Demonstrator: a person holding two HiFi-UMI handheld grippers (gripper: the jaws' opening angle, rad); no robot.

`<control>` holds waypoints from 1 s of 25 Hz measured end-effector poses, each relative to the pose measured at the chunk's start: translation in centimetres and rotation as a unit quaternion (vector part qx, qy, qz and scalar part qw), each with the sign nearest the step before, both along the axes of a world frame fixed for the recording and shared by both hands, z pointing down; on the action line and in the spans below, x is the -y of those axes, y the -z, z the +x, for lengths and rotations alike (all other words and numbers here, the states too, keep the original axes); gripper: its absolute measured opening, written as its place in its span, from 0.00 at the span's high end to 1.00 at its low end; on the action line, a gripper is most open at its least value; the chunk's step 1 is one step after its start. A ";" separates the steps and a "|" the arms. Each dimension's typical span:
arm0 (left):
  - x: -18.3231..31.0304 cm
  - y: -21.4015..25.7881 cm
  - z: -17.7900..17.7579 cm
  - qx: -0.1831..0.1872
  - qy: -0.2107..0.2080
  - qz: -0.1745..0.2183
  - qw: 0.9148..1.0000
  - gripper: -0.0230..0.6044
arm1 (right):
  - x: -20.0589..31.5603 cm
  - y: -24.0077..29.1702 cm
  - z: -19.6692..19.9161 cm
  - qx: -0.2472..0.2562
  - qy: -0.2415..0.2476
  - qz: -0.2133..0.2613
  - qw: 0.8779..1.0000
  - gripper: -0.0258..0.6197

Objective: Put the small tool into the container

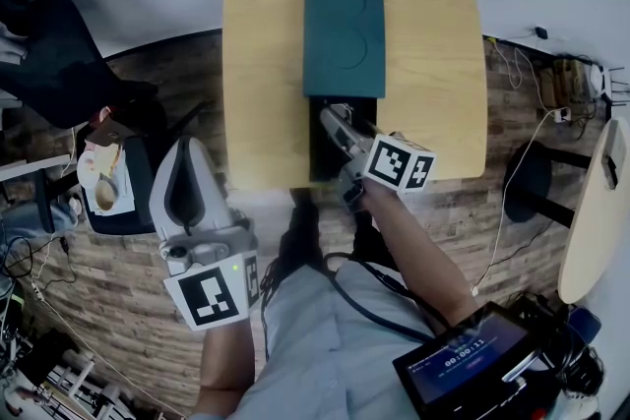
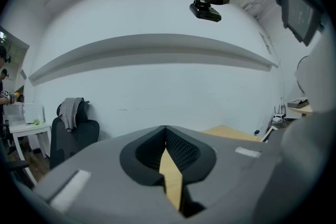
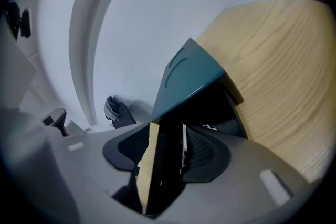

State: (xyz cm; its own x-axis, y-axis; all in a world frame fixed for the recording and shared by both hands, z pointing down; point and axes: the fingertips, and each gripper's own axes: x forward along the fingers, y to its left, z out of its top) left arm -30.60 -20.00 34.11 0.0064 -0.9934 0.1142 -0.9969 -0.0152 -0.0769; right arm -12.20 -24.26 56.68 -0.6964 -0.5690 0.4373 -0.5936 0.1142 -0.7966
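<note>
On the wooden table (image 1: 266, 64) a black open container (image 1: 325, 162) lies by the near edge, its teal lid (image 1: 343, 34) pushed back beyond it. My right gripper (image 1: 333, 116) reaches into the container's mouth. In the right gripper view the right gripper (image 3: 167, 126) stands open over the dark inside (image 3: 210, 107), under the teal lid (image 3: 189, 81). A thin silvery tool (image 3: 184, 147) lies along the right pad, and the left pad stands apart from it. My left gripper (image 1: 189, 145) hangs off the table's left corner with nothing in it. The left gripper (image 2: 165, 131) has its tips together.
A black office chair (image 1: 59, 54) and a low stand with cups (image 1: 103, 177) are on the left. A pale round table (image 1: 591, 211) and floor cables (image 1: 532, 143) are on the right. A screen device (image 1: 472, 364) hangs at the person's waist.
</note>
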 end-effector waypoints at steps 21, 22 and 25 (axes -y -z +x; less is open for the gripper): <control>-0.4 -0.2 0.7 0.001 -0.005 -0.001 1.000 0.94 | -1.7 -1.1 -0.1 -0.141 0.088 0.001 0.986 0.56; -0.4 -0.2 0.7 0.001 -0.005 -0.001 1.000 0.94 | -1.8 -1.1 0.0 -0.142 0.087 0.000 0.986 0.56; -0.3 -0.1 0.8 0.001 -0.007 0.000 1.000 0.94 | -2.0 -1.1 0.1 -0.151 0.088 -0.006 0.985 0.54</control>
